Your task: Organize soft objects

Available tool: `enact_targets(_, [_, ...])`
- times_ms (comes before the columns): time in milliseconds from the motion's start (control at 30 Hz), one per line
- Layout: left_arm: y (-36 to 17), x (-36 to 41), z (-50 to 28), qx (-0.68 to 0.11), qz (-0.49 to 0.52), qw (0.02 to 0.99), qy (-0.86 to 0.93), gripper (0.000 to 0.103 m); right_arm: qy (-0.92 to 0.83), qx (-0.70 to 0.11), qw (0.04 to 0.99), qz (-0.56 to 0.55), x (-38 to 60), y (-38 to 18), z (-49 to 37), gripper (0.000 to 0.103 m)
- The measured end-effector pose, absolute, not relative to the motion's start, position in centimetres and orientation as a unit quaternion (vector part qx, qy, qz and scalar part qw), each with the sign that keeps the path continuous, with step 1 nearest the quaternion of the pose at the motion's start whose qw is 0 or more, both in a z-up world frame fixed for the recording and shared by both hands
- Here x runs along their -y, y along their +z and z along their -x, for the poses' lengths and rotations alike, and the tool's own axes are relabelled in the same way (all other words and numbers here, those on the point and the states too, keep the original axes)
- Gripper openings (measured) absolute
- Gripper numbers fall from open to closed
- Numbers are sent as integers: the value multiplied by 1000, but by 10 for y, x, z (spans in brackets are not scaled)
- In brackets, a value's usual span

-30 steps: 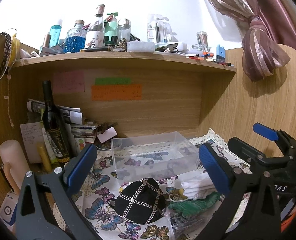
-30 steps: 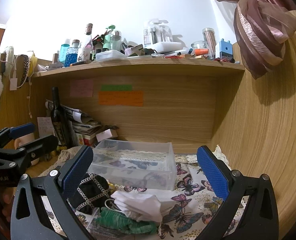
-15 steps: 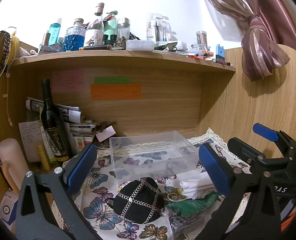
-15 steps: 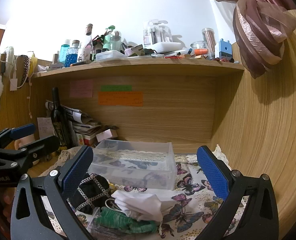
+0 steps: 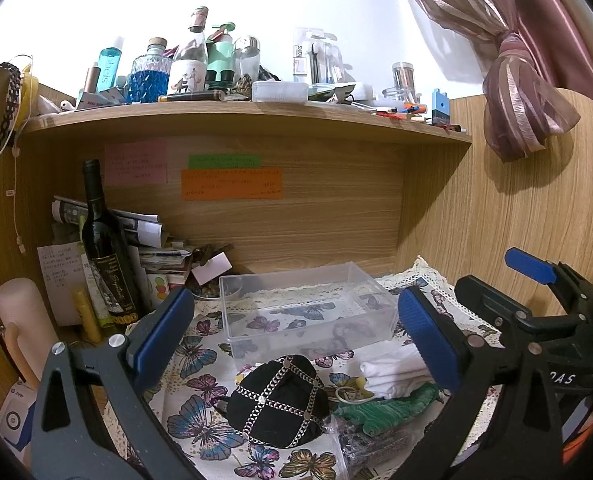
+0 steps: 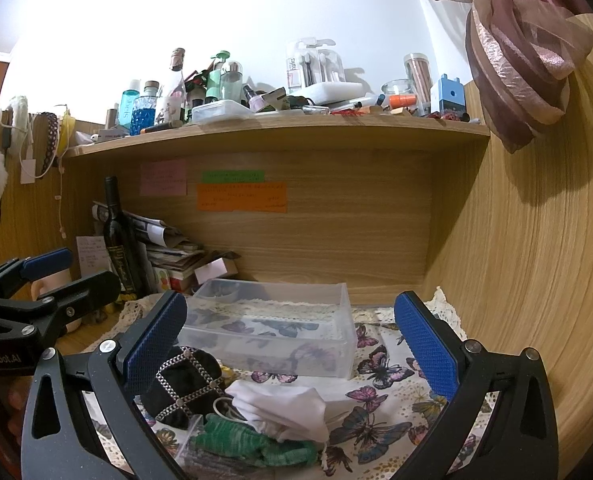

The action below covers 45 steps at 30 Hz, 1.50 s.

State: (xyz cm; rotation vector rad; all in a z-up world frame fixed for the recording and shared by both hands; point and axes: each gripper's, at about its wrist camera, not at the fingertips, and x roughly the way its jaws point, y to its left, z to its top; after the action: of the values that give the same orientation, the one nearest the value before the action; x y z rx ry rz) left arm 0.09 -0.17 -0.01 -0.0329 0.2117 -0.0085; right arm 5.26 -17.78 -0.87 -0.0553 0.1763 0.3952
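Soft objects lie bunched on the butterfly-print cloth (image 5: 192, 360) covering the counter, just in front of the clear plastic box (image 5: 304, 312), which looks empty: a black chain-trimmed hat (image 5: 280, 400), a white folded cloth (image 6: 284, 404) and a green knit piece (image 6: 252, 444), the last 2 touching. All 3 should be light and limp; the hat's metal chains may snag, so pinching its fabric crown seems best, and the white cloth by a thick fold. Left claw (image 5: 292, 336) and right claw (image 6: 292, 344) both hover spread wide with nothing between their blue pads. A wine bottle (image 5: 104, 248) stands at the back left, well apart.
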Motion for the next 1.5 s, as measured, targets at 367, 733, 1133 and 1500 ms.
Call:
enact_targets(367, [0,3,-1,-105,15,994,-2,103,195,-89,976,28,177,-10,-54,103])
enact_targets(733, [-3,1,-4,-100,20,995,-7,103,207,-99,973,20,178,-12,-58,103])
enact_targets(1133, [-27,-38,-32,-186,58,981,-7,77,215,-176,961,12,199,-32,-96,84])
enact_targets(1500, [-83,-38,-66,-295,50,954,-14,71,255,-267,928,40,185,-77,-114,74])
